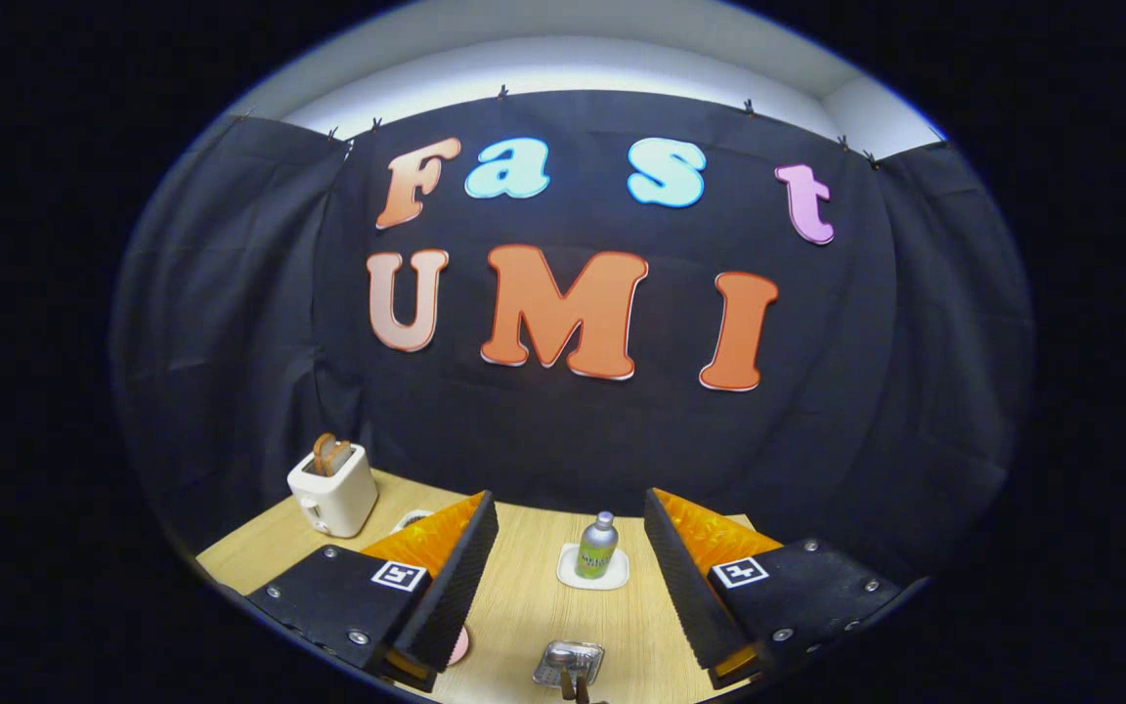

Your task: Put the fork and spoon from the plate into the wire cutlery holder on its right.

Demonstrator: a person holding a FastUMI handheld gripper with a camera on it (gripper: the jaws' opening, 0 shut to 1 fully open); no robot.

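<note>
two handles already standing in the wire holder point(569, 665) at the tabletop's point(524, 596) near edge, so likely done. plate point(460, 645) peeking beside it. gripper point(571, 567) fingers spread wide, gripping nothing.

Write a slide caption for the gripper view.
Open tongs above a wooden table, wire cutlery holder between them, bottle beyond.

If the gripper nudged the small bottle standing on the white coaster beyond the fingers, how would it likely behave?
The bottle is upright, tall for its base, so it would probably tip rather than slide. Its round body suggests it would then roll. It rests on a small white coaster, which may shift with it. The gripper is open, well short of it.
</note>
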